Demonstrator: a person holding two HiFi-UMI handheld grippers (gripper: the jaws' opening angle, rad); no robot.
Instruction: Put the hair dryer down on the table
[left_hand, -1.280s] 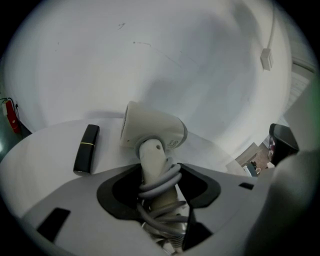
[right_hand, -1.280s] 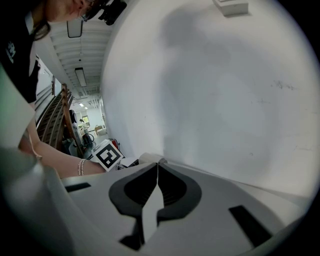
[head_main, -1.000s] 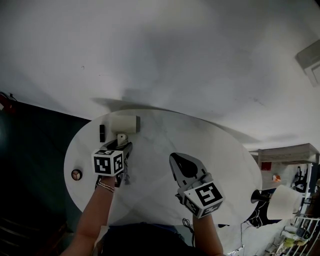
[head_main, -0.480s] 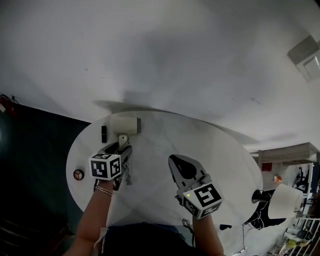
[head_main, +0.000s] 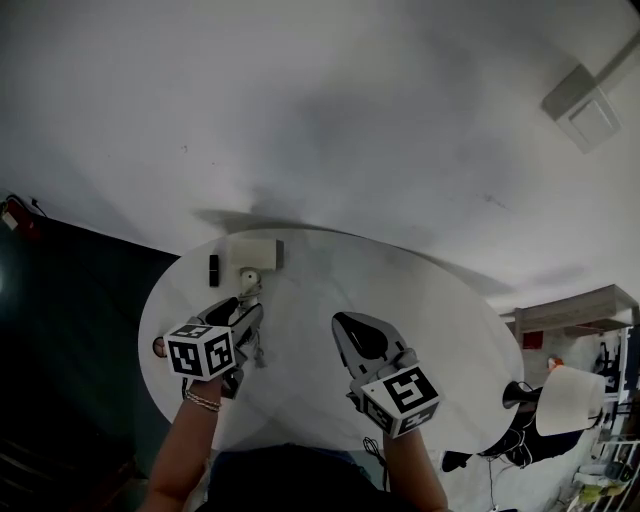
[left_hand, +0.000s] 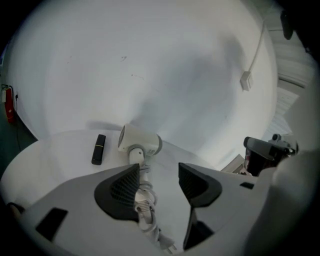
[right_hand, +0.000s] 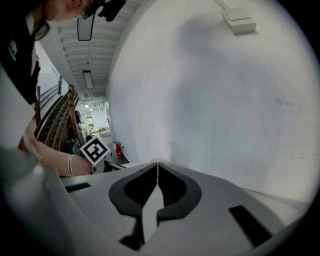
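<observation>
The white hair dryer (head_main: 252, 254) lies on the round white table (head_main: 450, 330) at its far left, handle toward me. In the left gripper view the hair dryer (left_hand: 139, 141) rests ahead of the jaws, and its coiled cord (left_hand: 144, 209) trails on the table under the gap. My left gripper (head_main: 246, 310) (left_hand: 159, 176) is open, just short of the handle, with no pad pressing on anything. My right gripper (head_main: 352, 335) (right_hand: 158, 168) hovers over the table's middle, shut and empty.
A small black stick-shaped object (head_main: 214, 269) (left_hand: 98, 149) lies left of the dryer. A small round thing (head_main: 157, 347) sits at the table's left edge. A shelf unit (head_main: 570, 310) and clutter stand off the right side. The dark floor (head_main: 60, 330) lies to the left.
My left gripper has drawn back toward me and slightly left, away from the dryer's handle. The dryer stays on the table. The right gripper has hardly moved.
</observation>
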